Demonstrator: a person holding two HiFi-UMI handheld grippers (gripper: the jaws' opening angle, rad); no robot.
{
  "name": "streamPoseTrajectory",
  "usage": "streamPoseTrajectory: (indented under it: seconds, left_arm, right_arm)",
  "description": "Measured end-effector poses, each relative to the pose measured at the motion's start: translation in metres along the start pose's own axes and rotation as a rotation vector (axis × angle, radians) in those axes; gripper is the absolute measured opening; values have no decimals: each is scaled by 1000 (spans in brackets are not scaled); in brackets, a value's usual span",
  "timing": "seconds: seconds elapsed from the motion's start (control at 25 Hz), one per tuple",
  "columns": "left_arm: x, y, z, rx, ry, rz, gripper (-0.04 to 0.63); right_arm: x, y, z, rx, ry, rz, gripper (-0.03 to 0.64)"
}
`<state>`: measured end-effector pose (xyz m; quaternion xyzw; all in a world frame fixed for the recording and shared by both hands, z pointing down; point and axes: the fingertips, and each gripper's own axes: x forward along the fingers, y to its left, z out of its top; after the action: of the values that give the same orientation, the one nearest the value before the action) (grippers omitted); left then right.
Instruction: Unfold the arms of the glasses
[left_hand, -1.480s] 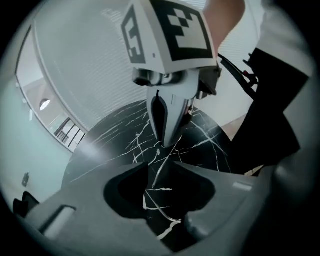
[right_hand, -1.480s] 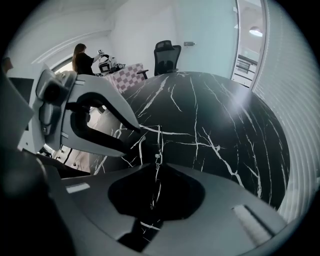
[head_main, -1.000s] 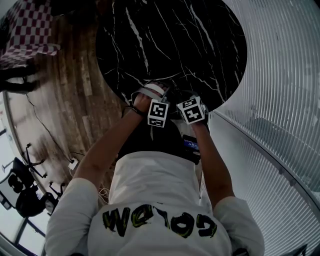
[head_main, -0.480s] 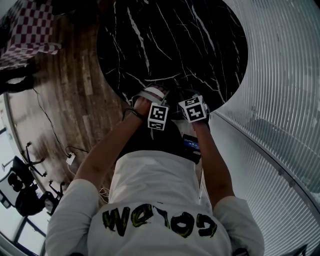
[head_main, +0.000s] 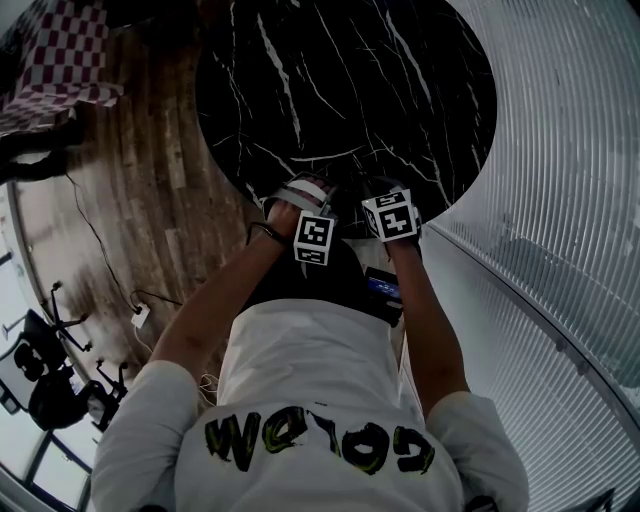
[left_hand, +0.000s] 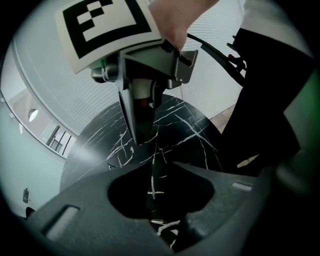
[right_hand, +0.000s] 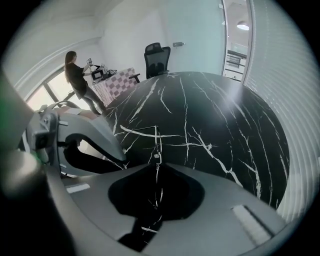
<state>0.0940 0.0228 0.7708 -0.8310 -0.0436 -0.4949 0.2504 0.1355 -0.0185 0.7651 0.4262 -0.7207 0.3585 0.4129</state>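
Observation:
The glasses are thin wire ones, held just above the black marble table (head_main: 350, 90) at its near edge. One wire lens rim (left_hand: 119, 156) shows in the left gripper view, below my right gripper (left_hand: 139, 135), whose fingers are shut on the frame. A thin arm of the glasses (left_hand: 151, 181) runs between the closing jaws of my left gripper (left_hand: 154, 167), which still stand a little apart. In the right gripper view, a wire of the glasses (right_hand: 156, 159) passes through my right gripper (right_hand: 156, 164), with the left gripper (right_hand: 107, 145) close beside it. The head view hides the glasses behind both marker cubes.
A ribbed white wall (head_main: 560, 150) curves along the right. Wooden floor with cables (head_main: 100, 260) lies to the left. At the back stand an office chair (right_hand: 156, 57) and a checked-cloth table (right_hand: 117, 80), with a person (right_hand: 77, 80) beside it.
Both grippers have stayed at the table's near edge. The right gripper's marker cube has rolled a little.

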Motion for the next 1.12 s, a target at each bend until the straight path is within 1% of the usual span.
streamPoseTrajectory:
  seconds: [0.4,0.88,1.12]
  left_arm:
    - [-3,-12,4,-41,-7,-8,100]
    - [-7,-31,19,-91,-22,-30,100]
    - [-8,-37,27,-96,-32,-41,101]
  right_arm:
    - [0,-8,4,21,-3,-1,28]
    - [-1,-12,7,36,-5,6,28]
    - [-1,-11,7,40,-5,11,28]
